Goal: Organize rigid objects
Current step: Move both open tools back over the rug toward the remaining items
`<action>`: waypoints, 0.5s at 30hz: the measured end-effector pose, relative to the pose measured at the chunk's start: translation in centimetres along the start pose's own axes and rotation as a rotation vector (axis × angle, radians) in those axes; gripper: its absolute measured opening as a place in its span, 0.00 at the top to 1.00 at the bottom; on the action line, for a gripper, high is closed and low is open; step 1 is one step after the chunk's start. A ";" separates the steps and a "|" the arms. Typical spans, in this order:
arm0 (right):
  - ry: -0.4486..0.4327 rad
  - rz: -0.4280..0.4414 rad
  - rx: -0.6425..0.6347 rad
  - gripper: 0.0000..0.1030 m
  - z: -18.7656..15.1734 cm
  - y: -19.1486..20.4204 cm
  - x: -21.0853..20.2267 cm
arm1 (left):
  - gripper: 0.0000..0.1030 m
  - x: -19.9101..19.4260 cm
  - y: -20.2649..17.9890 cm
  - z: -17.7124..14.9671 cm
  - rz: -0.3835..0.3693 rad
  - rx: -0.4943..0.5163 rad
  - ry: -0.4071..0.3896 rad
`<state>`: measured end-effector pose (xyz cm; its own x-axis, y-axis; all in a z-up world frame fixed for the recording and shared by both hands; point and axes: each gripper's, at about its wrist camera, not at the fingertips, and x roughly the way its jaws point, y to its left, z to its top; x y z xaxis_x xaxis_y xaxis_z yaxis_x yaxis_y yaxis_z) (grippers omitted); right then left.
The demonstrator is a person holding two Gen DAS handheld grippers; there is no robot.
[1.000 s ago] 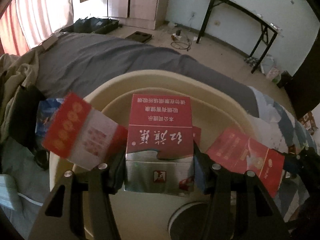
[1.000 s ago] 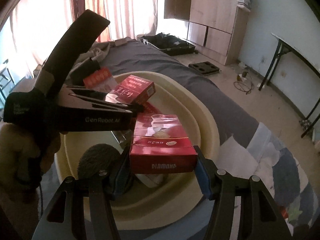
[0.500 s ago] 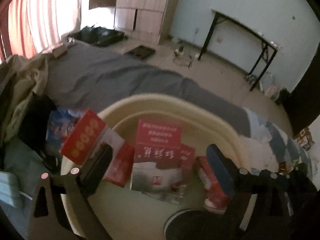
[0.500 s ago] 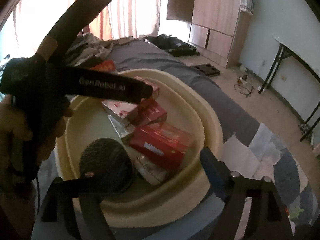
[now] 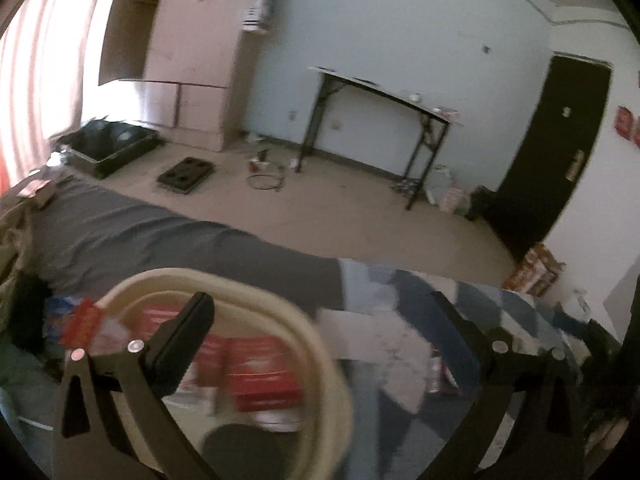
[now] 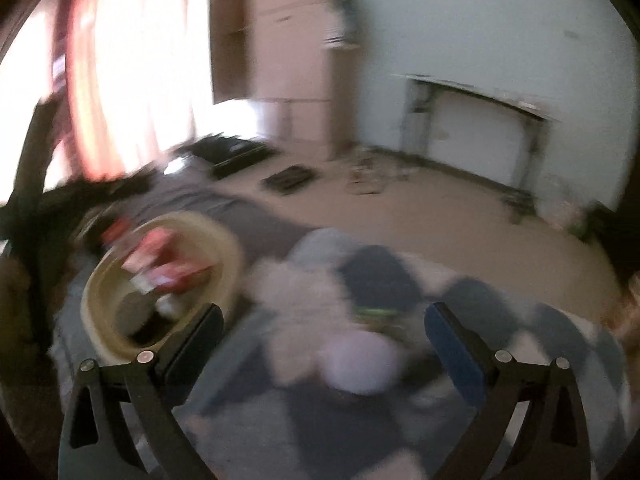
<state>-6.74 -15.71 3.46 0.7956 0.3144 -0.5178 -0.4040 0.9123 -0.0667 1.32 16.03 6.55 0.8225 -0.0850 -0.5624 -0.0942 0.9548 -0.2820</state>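
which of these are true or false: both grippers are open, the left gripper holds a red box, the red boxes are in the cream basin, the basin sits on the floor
1. Both grippers are open. True: the left gripper and right gripper stand wide, having just opened, with nothing between them.
2. The left gripper holds a red box. False: it holds nothing.
3. Red boxes lie in the cream basin. True.
4. The basin sits on the floor. False: it rests on the bed.

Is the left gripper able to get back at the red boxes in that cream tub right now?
Probably yes: the left gripper is open and empty, the red boxes lie uncovered in the cream tub just below it, and nothing blocks the way.
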 end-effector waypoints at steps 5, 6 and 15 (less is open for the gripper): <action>-0.072 -0.018 0.189 0.00 -2.0 -6.8 -4.3 | 0.00 1.0 -2.9 0.3 -0.077 -0.020 -0.009; -0.064 -0.029 0.208 0.00 -2.4 -7.4 -4.7 | 0.00 1.3 -3.5 0.3 -0.079 -0.020 -0.009; 0.061 -0.113 0.250 0.00 -4.2 -10.0 -3.2 | 0.00 5.3 -10.4 -2.3 -0.085 0.137 0.119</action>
<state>-7.16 -26.92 2.22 0.7972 0.1976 -0.5704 -0.1844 0.9795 0.0816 5.40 5.04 4.70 0.7516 -0.1917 -0.6312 0.0565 0.9720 -0.2280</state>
